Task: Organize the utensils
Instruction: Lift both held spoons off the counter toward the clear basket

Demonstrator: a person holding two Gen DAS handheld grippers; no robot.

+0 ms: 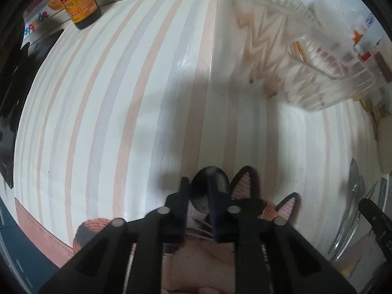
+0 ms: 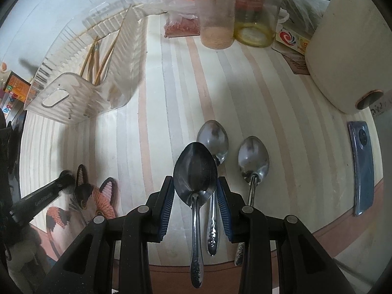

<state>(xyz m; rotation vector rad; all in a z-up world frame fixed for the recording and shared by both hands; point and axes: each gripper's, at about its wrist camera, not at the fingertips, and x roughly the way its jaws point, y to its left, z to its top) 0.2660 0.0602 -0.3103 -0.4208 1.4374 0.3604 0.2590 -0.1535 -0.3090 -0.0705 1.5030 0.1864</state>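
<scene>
Three metal spoons lie on the striped table in the right wrist view: a near spoon [image 2: 195, 171], a middle spoon [image 2: 212, 136] and a right spoon [image 2: 253, 158]. My right gripper [image 2: 195, 203] is open, its jaws on either side of the near spoon's neck. My left gripper [image 1: 198, 203] is nearly shut on a dark spoon [image 1: 210, 178] whose bowl sticks out past the fingertips; it also shows at the left of the right wrist view [image 2: 65, 178]. A clear plastic utensil holder [image 2: 73, 93] with several chopsticks [image 2: 98, 61] lies at the back left.
A cat-shaped knitted coaster [image 2: 95, 196] lies under the left gripper. Jars [image 2: 215, 12], an oil bottle [image 2: 254, 7] and a white appliance [image 2: 350, 49] stand at the back. A blue phone [image 2: 362, 166] lies at the right. A sauce bottle [image 1: 78, 0] stands far left.
</scene>
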